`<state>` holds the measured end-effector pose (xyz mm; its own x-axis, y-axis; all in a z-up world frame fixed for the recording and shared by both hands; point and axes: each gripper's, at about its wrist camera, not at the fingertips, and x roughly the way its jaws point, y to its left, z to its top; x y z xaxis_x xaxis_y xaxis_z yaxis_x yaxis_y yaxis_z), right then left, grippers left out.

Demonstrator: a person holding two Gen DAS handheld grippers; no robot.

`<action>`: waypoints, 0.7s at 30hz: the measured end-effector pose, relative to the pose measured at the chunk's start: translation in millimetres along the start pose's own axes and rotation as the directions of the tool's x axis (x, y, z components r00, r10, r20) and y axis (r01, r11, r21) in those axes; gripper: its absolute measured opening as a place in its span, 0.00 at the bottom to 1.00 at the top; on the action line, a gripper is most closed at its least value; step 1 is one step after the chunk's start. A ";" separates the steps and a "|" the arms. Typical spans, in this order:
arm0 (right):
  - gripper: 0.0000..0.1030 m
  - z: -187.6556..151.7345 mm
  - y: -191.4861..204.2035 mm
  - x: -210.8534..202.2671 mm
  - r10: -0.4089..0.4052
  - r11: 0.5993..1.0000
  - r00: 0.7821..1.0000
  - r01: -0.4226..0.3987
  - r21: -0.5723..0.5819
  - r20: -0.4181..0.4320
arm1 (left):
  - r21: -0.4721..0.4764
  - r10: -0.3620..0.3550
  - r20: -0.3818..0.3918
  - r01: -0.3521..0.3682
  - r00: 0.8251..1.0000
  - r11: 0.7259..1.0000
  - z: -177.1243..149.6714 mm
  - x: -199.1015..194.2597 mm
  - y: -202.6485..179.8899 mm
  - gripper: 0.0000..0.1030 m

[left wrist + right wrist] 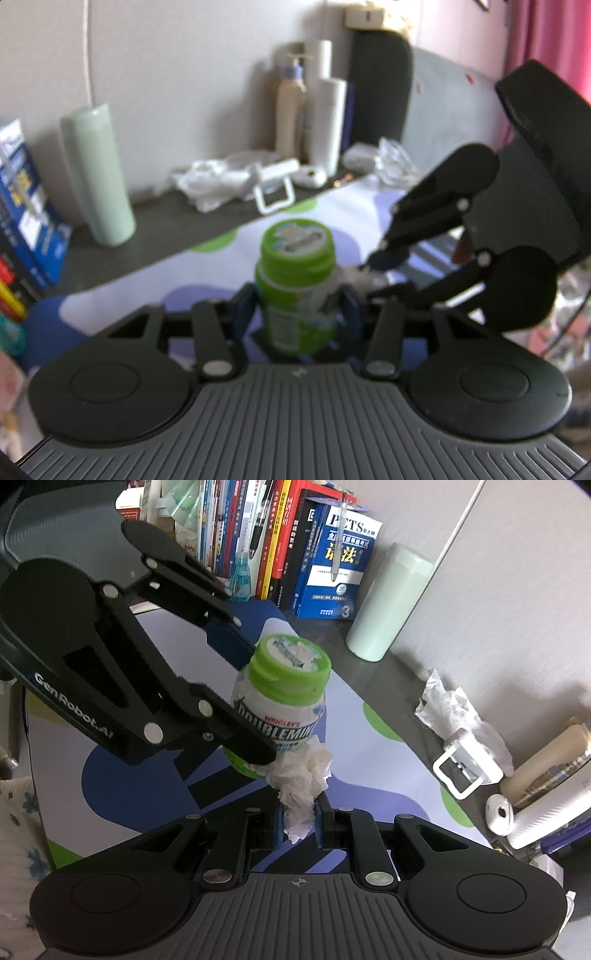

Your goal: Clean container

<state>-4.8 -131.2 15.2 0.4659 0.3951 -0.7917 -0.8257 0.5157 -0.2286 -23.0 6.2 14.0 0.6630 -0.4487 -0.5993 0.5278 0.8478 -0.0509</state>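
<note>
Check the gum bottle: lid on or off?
On. The green lid sits seated on the gum bottle, which the left gripper clamps. Contents cannot tell.

A home study corner: books lined up at the desk's far edge, lotion pump bottle, crumpled tissues, mint-green tumbler, pink curtain.
</note>
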 end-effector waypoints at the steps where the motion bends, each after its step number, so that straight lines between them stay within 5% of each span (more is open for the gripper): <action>1: 0.15 0.5 -0.4 -1.3 -0.002 1.000 1.000 0.002 0.000 0.003 | 0.001 0.000 -0.001 0.000 1.000 1.000 -0.2 0.2 -0.2 0.46; 21: 0.15 11.1 -6.0 -26.9 -0.048 0.999 0.996 0.049 -0.010 0.072 | 0.008 -0.003 -0.006 0.003 1.000 1.000 -0.7 1.8 -3.7 0.46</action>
<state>-8.9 -136.5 44.2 0.5270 0.4230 -0.7371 -0.8050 0.5266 -0.2733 -24.1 2.4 12.6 0.6581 -0.4493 -0.6042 0.5339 0.8443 -0.0463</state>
